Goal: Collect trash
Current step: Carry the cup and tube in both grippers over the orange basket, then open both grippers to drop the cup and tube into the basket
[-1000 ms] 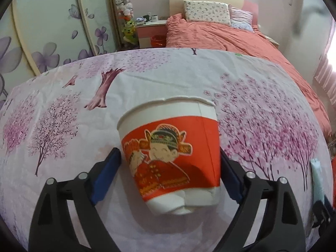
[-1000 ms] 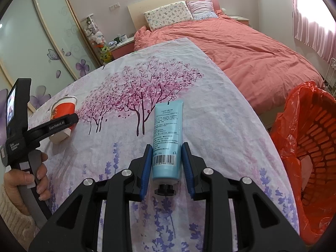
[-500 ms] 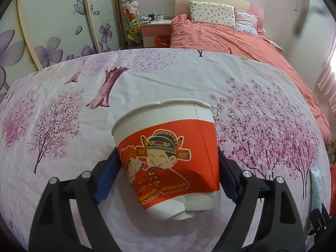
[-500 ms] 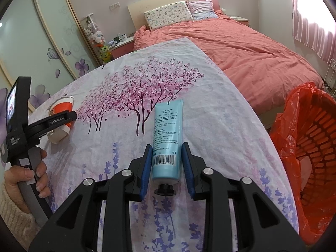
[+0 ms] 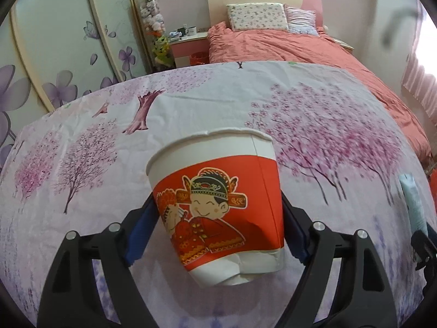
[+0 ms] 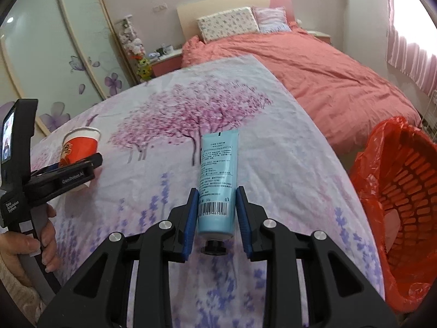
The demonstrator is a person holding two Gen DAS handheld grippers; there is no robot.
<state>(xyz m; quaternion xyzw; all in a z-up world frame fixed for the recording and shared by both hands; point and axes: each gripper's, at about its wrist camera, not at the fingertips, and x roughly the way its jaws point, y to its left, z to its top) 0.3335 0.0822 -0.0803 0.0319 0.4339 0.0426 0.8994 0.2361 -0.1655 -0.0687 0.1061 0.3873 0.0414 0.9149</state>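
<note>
A red and white paper cup (image 5: 218,202) with a cartoon couple on it sits between the pads of my left gripper (image 5: 218,224), which is shut on it and holds it above the flowered cloth. The cup also shows in the right wrist view (image 6: 79,147). My right gripper (image 6: 216,210) is shut on a light blue tube (image 6: 218,177) with a black cap and holds it over the cloth. The tube's end shows at the right edge of the left wrist view (image 5: 413,199).
A red slatted basket (image 6: 409,207) lined with a red plastic bag stands on the floor at the right of the table. A bed (image 6: 314,65) with a salmon quilt lies beyond the table. Wardrobe doors (image 5: 68,41) stand at the left.
Both grippers have lifted with their objects. The cup sits higher above the cloth, and the tube has come up off the cloth and shifted slightly.
</note>
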